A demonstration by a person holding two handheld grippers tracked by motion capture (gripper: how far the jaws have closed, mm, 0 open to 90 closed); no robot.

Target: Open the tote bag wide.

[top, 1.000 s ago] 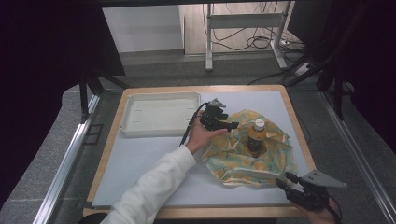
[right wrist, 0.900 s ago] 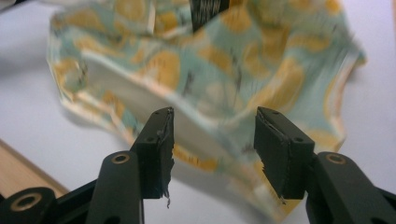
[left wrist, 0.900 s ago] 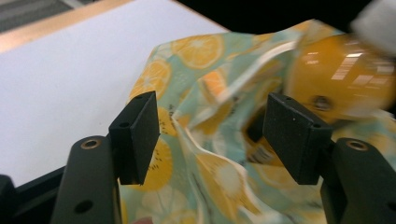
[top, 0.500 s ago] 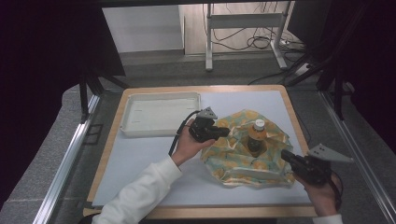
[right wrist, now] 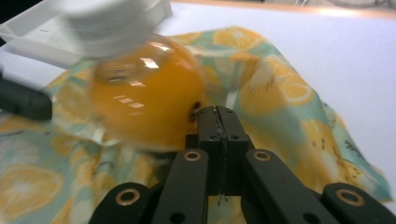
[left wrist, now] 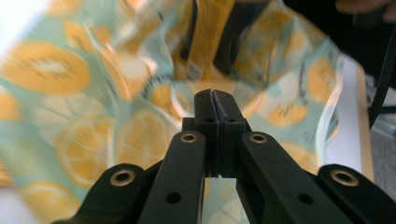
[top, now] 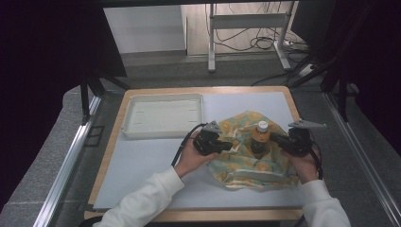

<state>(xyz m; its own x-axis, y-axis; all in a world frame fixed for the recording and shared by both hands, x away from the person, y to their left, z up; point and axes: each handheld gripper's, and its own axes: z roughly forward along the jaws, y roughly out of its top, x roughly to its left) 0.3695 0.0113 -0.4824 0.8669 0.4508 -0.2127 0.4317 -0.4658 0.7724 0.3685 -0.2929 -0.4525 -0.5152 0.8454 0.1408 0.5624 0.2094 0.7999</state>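
A bottle (top: pixel 259 137) of orange liquid with a white cap stands upright on a lemon-print cloth (top: pixel 246 165). My left gripper (top: pixel 230 144) is at the bottle's left. Its jaws have just closed, and they look shut on a raised fold of the cloth (left wrist: pixel 140 107), which stands like a wall in front of my left gripper (left wrist: pixel 215 95). My right gripper (top: pixel 273 138) is at the bottle's right, close to its base. There my right gripper (right wrist: pixel 217 112) is shut, seemingly on a fold of the cloth (right wrist: pixel 271 88), right beside the bottle (right wrist: pixel 144 98).
A white tray (top: pixel 163 116) lies at the back left of the pale mat (top: pixel 142 165). The wooden table edge (top: pixel 108 151) frames the mat. Metal rails and dark stands run along both sides of the table.
My right gripper swept from the cloth's near right corner up to the bottle's right side. The left gripper slid toward me and left. The cloth's edges are now bunched closer around the bottle.
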